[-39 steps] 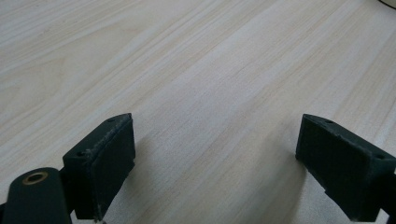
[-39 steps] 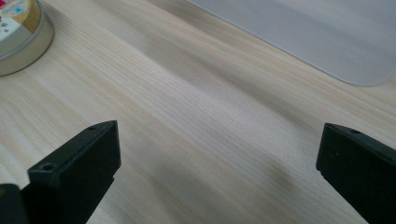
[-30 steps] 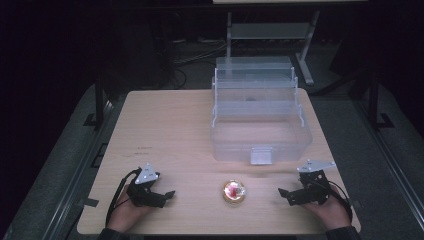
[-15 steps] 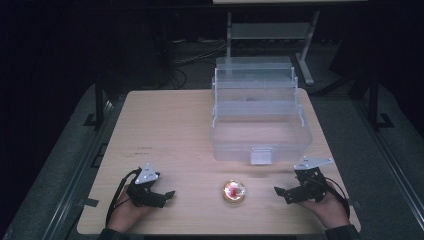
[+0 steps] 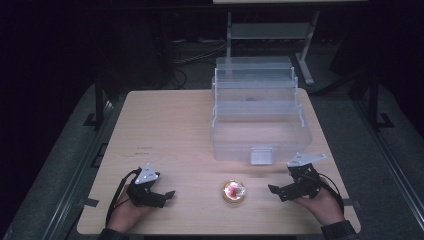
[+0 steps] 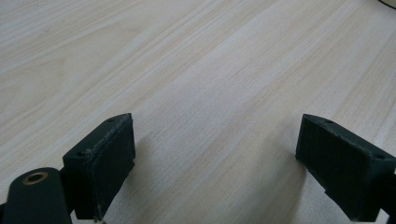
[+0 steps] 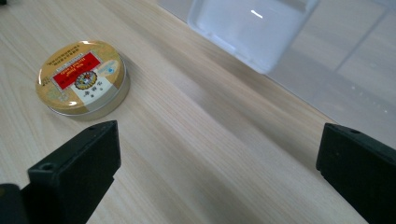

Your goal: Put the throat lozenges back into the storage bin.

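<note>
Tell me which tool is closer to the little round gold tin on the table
Right. The right tool sits just to the right of the tin, open and aimed toward it. The left tool sits farther off on the tin's left, also open.

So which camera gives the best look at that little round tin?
The right gripper view: the tin lies close, with its gold lid and red label clear, ahead of the open jaws. In the high view the tin is small and blurry, on the table between the two grippers. The left gripper view faces bare wood.
</note>
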`<state>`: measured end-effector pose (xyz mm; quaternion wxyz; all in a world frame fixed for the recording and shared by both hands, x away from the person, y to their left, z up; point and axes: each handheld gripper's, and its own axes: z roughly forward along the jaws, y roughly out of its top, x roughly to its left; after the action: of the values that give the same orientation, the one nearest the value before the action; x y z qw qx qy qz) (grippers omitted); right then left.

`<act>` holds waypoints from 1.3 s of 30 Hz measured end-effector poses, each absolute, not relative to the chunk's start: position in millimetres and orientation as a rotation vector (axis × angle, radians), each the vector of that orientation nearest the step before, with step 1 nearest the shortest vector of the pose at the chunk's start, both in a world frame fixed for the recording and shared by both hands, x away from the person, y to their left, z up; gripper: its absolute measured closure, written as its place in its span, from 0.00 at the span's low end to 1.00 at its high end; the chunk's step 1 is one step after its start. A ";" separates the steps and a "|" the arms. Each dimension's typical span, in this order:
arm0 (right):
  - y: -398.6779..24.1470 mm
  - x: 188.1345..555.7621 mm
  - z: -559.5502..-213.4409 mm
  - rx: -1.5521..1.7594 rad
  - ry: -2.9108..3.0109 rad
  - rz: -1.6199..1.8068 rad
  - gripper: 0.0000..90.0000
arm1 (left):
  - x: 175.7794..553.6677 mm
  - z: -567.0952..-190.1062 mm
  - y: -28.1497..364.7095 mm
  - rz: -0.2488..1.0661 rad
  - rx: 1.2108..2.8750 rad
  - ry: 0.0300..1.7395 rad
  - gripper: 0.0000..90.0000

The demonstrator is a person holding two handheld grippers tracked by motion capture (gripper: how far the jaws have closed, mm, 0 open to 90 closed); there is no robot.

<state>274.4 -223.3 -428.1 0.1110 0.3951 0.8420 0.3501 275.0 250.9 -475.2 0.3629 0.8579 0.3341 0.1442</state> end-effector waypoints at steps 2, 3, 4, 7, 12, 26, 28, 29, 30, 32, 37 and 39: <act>-219.5 275.4 -426.2 1.144 2.476 1.035 0.00 | 275.0 -475.3 250.9 0.371 2.208 0.860 0.12; -218.3 275.7 -425.8 1.144 2.481 1.040 0.00 | 275.0 -475.2 250.9 0.371 2.209 0.860 0.12; -216.7 275.9 -425.7 1.143 2.483 1.040 0.00 | 275.0 -475.2 250.9 0.371 2.209 0.860 0.12; -212.5 277.3 -426.1 1.127 2.494 1.038 0.00 | 275.0 -475.2 250.9 0.371 2.209 0.860 0.12; -206.9 277.1 -423.4 1.113 2.507 1.040 0.00 | 275.0 -475.2 250.9 0.371 2.209 0.860 0.12; -192.7 277.7 -420.3 1.068 2.533 1.054 0.00 | 275.0 -475.1 251.0 0.370 2.210 0.860 0.12; -190.0 277.4 -420.4 1.057 2.543 1.051 0.00 | 275.0 -475.1 251.0 0.371 2.210 0.860 0.12; -188.4 277.3 -420.7 1.052 2.546 1.054 0.00 | 275.0 -475.1 251.0 0.371 2.210 0.860 0.12; -187.1 277.5 -420.8 1.047 2.551 1.053 0.00 | 275.0 -475.2 250.9 0.371 2.209 0.860 0.12; -184.3 277.8 -420.9 1.035 2.558 1.055 0.00 | 275.0 -475.2 250.9 0.371 2.208 0.860 0.12; -176.8 278.1 -420.6 1.017 2.577 1.055 0.00 | 275.0 -475.1 251.0 0.370 2.210 0.860 0.12; -173.4 278.4 -420.5 1.007 2.585 1.056 0.00 | 275.0 -475.0 251.0 0.370 2.211 0.860 0.12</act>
<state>278.4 -173.4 -420.5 0.0866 0.3379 0.8677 0.3543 275.0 251.0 -475.0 0.3618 0.8585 0.3340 0.1435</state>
